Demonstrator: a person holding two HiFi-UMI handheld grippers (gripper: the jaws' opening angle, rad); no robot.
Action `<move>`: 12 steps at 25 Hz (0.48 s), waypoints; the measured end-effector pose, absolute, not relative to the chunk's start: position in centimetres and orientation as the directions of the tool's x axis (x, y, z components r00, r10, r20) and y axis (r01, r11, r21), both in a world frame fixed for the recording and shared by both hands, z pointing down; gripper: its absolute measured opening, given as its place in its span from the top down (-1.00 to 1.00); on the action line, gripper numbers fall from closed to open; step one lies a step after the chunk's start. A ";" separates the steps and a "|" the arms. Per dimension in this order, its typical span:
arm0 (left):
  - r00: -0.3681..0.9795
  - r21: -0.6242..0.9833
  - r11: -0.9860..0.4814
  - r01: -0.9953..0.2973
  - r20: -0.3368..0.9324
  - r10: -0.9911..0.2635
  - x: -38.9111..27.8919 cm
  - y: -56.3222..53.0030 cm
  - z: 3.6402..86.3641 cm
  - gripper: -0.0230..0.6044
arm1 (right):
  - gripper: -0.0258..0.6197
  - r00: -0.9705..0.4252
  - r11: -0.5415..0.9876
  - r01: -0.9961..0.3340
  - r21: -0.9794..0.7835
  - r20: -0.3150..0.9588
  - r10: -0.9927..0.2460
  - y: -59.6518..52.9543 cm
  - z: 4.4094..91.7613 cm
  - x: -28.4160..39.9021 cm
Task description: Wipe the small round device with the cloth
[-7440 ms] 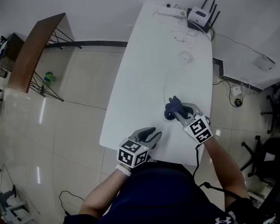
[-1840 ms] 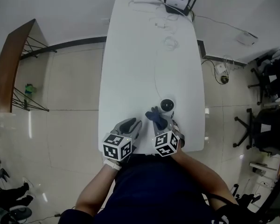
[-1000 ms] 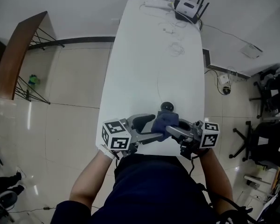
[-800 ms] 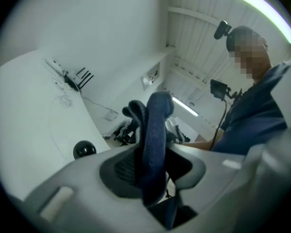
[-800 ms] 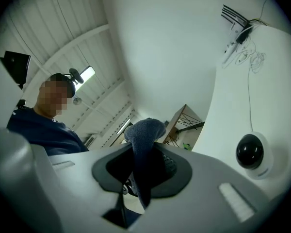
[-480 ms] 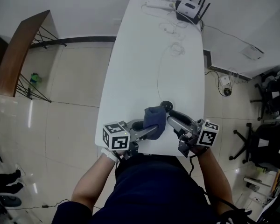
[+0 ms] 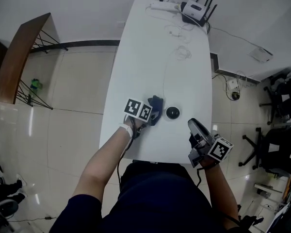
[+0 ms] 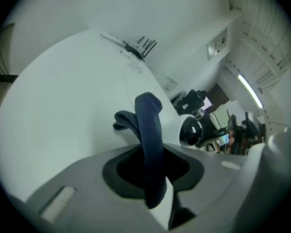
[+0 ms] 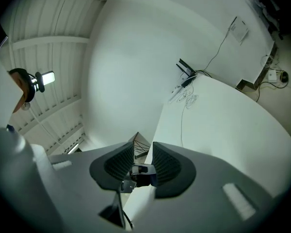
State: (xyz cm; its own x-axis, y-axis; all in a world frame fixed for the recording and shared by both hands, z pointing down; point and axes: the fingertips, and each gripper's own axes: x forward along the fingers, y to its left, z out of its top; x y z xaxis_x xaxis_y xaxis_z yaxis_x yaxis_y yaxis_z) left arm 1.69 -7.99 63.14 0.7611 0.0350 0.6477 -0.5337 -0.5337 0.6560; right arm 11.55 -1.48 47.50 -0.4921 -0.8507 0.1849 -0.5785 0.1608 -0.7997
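The small round black device [image 7: 172,112] sits on the white table [image 7: 150,47], a little in from the front edge. A dark blue cloth [image 7: 155,108] hangs bunched just left of it, and my left gripper [image 7: 150,114] is shut on it; its jaws closed on the cloth within the last second. In the left gripper view the cloth [image 8: 148,130] runs up between the jaws of my left gripper [image 8: 153,154], with the device [image 8: 193,130] to the right beyond it. My right gripper [image 7: 194,125] hovers at the table's front right corner. Its jaws [image 9: 143,155] have just been closing, and nothing is between them.
A router [image 7: 196,11] with antennas and a power strip [image 7: 162,5] lie at the table's far end. A thin cable [image 7: 165,76] runs from there to the device. A wooden table [image 7: 24,57] stands on the floor at left, office chairs [image 7: 279,144] at right.
The cloth passed from my right gripper to my left. The left gripper then dropped forward with it to the table, left of the device. The right gripper drew back to the right.
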 end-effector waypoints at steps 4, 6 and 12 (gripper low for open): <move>0.652 0.619 -0.584 -0.525 0.734 0.191 3.1 -8.2 65.5 0.64 | 0.55 -0.446 0.132 -0.599 -0.790 0.193 -0.874 -0.4 47.2 12.3; 0.626 0.623 -0.590 -0.513 0.742 0.238 3.3 -8.2 66.0 0.64 | 0.56 -0.433 0.125 -0.599 -0.791 0.188 -0.882 0.1 47.1 12.7; 0.673 0.575 -0.667 -0.475 0.725 0.145 3.2 -8.2 62.2 0.64 | 0.57 -0.413 0.106 -0.561 -0.821 0.167 -0.895 0.7 48.0 14.6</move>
State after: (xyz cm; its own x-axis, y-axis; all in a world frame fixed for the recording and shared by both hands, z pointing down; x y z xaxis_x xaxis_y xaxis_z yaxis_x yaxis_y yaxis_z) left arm 3.22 -8.20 62.23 0.6735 0.1451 0.7248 -0.4749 -0.6666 0.5746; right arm 14.56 0.66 47.97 -0.4131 -0.8952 0.1670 -0.5614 0.1059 -0.8207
